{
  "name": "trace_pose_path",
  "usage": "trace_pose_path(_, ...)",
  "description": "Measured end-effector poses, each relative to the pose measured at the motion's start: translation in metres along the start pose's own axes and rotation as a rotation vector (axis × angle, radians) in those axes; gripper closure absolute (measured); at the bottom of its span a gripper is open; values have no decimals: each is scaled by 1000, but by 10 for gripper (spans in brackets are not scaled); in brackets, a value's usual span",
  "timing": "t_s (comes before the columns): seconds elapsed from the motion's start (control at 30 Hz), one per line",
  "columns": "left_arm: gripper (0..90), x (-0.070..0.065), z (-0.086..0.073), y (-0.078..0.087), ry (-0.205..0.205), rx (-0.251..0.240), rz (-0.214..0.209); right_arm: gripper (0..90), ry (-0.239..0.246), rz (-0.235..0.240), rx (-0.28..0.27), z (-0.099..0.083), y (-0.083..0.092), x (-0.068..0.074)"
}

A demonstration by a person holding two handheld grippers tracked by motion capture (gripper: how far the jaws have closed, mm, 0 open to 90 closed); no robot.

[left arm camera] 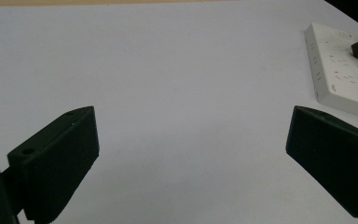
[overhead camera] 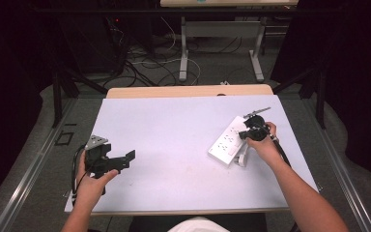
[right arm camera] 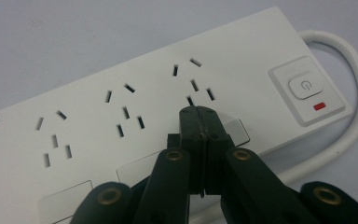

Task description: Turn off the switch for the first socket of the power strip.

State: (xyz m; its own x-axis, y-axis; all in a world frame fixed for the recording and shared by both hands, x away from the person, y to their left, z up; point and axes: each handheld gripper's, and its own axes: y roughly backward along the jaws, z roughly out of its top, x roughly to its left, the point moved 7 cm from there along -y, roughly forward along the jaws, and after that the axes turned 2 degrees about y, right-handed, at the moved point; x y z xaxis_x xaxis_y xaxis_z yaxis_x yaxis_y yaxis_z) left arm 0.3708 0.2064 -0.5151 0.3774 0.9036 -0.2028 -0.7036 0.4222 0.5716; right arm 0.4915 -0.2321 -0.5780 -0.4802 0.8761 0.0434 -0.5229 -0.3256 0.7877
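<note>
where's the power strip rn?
High view: the white plastic power strip lies diagonally at the table's right side, under the shut right tool.

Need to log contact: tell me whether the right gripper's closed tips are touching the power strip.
Cannot tell. In the right gripper view the right gripper overlaps the power strip, hiding any contact or gap beneath.

i see the table (overhead camera: 174, 145) from above; both gripper views look low across it, sharing the power strip (right arm camera: 144, 102).
</note>
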Motion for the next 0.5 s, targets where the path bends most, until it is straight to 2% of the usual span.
trace_pose_path(0.23, 27, 0, 2, 0, 11, -7, -1, 900, -12, 14, -1, -1, 1, 0)
trace_pose_path(0.27, 27, 0, 3, 1, 10, -9, -1, 900, -26, 17, -9, 0, 2, 0)
trace_pose_path(0.33, 27, 1, 4, 1, 12, -10, 1, 900, -17, 30, -24, 1, 4, 1)
trace_pose_path(0.5, 29, 3, 4, 0, 21, -20, 7, 858, -28, 35, -66, 7, 11, 2)
